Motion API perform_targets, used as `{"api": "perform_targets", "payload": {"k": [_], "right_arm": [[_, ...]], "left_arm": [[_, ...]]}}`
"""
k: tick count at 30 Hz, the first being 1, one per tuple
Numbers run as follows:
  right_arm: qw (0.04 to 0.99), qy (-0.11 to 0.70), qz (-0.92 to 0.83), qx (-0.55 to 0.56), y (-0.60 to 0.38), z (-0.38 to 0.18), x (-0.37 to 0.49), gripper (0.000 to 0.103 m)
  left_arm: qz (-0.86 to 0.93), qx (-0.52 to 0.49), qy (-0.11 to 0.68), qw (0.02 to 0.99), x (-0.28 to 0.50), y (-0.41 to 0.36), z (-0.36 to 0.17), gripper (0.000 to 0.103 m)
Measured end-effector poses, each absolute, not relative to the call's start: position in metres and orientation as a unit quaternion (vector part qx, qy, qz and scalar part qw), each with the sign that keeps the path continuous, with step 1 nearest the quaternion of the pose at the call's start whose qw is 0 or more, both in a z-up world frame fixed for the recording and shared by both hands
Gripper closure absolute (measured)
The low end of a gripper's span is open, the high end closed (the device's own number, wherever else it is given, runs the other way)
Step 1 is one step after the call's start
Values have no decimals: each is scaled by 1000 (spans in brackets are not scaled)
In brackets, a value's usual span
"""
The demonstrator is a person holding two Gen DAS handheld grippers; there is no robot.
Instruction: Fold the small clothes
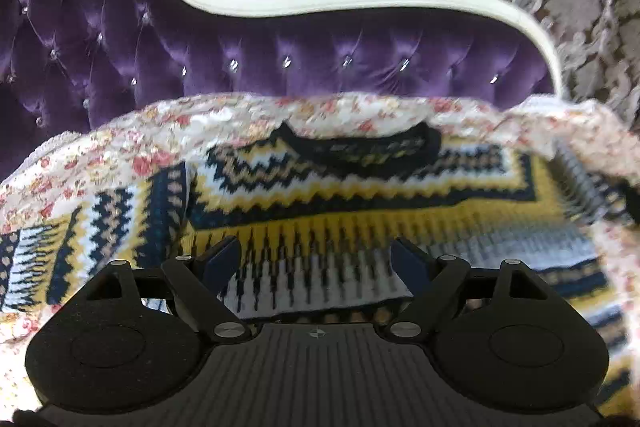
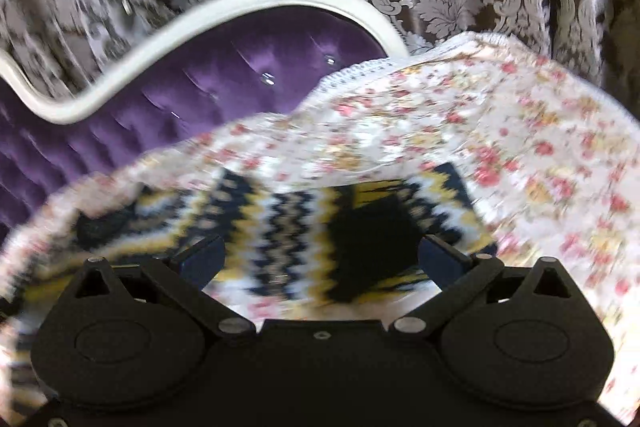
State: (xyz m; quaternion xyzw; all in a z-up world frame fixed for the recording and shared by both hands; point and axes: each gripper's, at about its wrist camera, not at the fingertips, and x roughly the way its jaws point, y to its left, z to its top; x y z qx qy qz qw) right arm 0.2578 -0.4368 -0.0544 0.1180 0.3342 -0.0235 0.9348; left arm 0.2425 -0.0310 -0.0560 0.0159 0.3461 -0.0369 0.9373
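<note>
Floral bedspread point(image 1: 120, 147): sweater point(image 1: 320, 195) beneath left claw point(image 1: 316, 259)

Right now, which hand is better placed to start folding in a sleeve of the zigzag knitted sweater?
The right, probably. The right gripper hangs open over the black cuff of the yellow, navy and white zigzag knitted sweater. The left gripper, also open, faces the sweater's middle, away from either sleeve.
</note>
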Motion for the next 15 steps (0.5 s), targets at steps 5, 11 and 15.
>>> {"api": "perform_targets", "payload": {"k": [5,11,15], "right_arm": [[942,332,-41,36,-418,-71,274,9],[936,347,-60,-5,-411,-95,296,14],[932,359,-54,-14,-413,-110,299,16]], "left_arm": [[-30,15,380,925,255,-26,-86,22],[-34,26,362,931,247,-25,-101,15],[-31,32,357,933,247,-28,-107,11]]}}
